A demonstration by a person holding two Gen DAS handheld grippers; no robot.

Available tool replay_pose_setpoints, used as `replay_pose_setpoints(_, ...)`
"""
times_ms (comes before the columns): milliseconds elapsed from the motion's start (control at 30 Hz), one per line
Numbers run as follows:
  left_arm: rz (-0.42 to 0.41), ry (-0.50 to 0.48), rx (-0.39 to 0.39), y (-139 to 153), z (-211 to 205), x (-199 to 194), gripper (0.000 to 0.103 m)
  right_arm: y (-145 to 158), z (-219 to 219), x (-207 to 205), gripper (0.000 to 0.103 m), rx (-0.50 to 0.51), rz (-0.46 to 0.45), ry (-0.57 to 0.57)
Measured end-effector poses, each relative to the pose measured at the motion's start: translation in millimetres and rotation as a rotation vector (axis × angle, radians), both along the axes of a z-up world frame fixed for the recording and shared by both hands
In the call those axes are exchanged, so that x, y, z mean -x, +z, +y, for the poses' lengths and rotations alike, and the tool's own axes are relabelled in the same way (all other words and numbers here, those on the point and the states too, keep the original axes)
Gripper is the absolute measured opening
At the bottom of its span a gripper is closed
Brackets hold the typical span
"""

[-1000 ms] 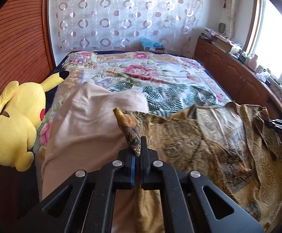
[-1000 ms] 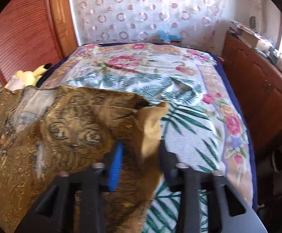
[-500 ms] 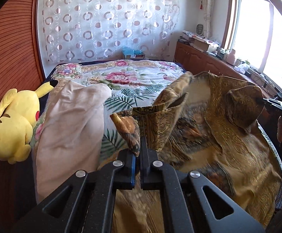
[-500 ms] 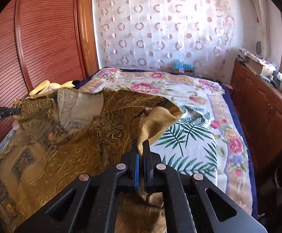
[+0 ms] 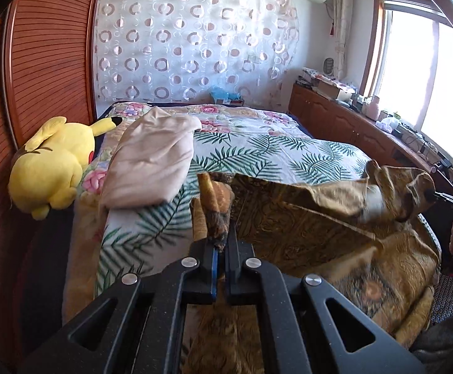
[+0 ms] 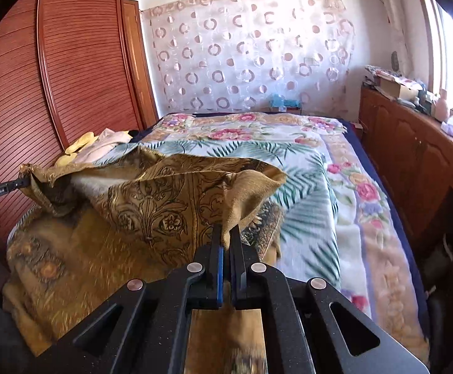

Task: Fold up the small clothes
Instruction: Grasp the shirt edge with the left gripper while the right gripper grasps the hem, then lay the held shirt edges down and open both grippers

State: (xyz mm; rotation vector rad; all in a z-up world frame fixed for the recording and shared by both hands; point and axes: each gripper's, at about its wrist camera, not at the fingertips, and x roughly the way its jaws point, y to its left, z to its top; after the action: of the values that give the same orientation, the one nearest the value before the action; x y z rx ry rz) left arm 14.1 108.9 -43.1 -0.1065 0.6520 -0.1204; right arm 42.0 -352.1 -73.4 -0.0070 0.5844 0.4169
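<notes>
A golden-brown patterned garment hangs stretched between my two grippers above the near end of the bed; it also shows in the right wrist view. My left gripper is shut on one bunched corner of it. My right gripper is shut on the opposite corner. Each gripper shows in the other's view, the right one at the far right and the left one at the far left. The garment's lower part drapes over the bed's near edge.
The bed has a floral and palm-leaf cover. A folded beige cloth and a yellow plush toy lie at its left side. A wooden wardrobe stands left and a cluttered wooden cabinet right.
Both grippers pulled back and lifted the garment off the bed. The right gripper, open a second ago, shut on its corner. The cloth now hangs spread between them.
</notes>
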Motion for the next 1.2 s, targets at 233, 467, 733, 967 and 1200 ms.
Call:
replay_pose_setpoints(233,-0.005,0.023,0.048,-3,4,30,0.003,-1,-25,56,0.002,-0.035,0.024,-0.061)
replay_pose_setpoints(467,0.028,0.031,0.025,-16,0,38,0.003,-3,-4,57,0.003,0.082,0.08,-0.046)
replay_pose_setpoints(733,-0.003,0.066,0.021,-7,21,48,0.023,18,1,53,0.008,0.077,0.065,-0.048)
replay_pose_setpoints(967,-0.04,0.051,0.03,18,34,36,0.048,52,-17,72,0.046,0.052,-0.055,-0.075)
replay_pose_setpoints(1200,-0.026,0.007,0.012,32,31,-11,0.078,65,-10,47,0.048,0.12,-0.069,-0.086)
